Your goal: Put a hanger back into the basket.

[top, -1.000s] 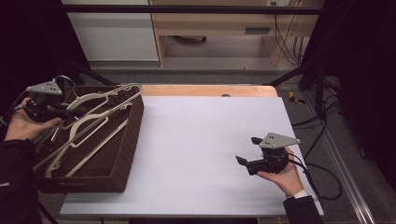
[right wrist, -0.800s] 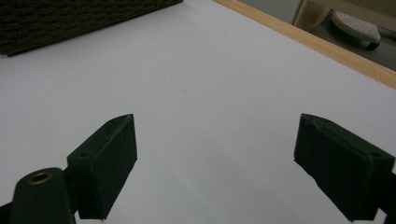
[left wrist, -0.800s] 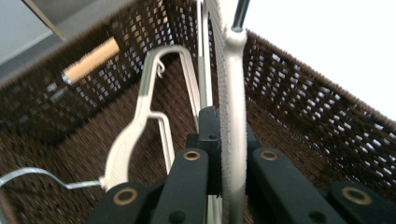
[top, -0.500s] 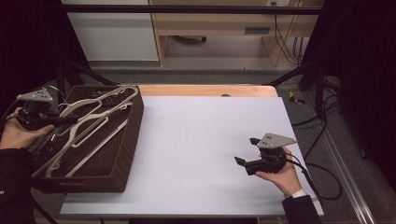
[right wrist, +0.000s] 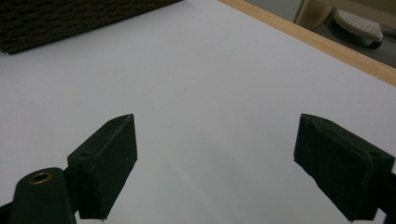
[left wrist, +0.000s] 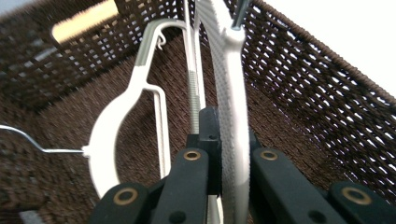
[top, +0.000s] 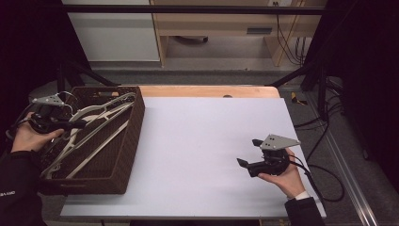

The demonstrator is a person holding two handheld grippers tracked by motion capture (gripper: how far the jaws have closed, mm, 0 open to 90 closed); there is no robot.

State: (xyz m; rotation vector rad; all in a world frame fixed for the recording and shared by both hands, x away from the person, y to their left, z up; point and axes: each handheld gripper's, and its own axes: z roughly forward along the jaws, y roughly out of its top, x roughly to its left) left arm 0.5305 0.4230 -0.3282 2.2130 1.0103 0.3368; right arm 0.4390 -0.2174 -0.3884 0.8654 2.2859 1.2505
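Left hand-held gripper [top: 77,124] sits over the left side of the brown wicker basket [top: 123,155], which stands on the left end of the bench [top: 207,141]. Its jaws are clamped on the textured arm of a white hanger [left wrist: 232,116]; in the left gripper view this arm runs up between the two jaws and away toward the far basket wall. A second white hanger [left wrist: 114,126] with a wire hook lies just to the left on the basket floor. In the high view, several white hangers [top: 94,127] lie crossed inside the basket.

Right hand-held gripper [top: 248,153] is held low over the white bench surface, well apart from the basket, jaws wide apart, nothing between them.
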